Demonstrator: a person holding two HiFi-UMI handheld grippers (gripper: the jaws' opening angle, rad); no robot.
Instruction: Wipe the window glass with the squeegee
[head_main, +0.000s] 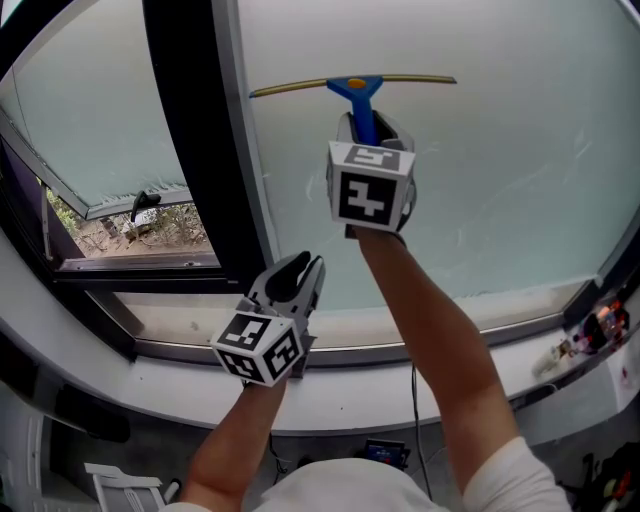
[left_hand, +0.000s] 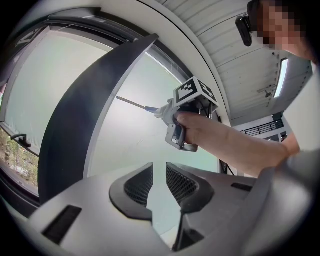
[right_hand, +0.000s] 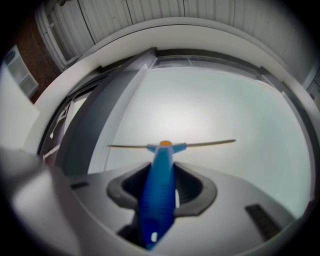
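The squeegee has a blue handle and a thin yellowish blade lying level against the big frosted window glass, high on the pane. My right gripper is shut on the blue handle, and the blade spans the glass ahead of the jaws. My left gripper hangs lower, near the sill by the dark mullion, with its jaws close together and nothing between them. In the left gripper view the right gripper and the squeegee blade show against the glass.
A wide dark mullion stands left of the pane. Beyond it a side window is tilted open over outdoor ground. The grey sill and a white ledge run below. Small items sit at the right end.
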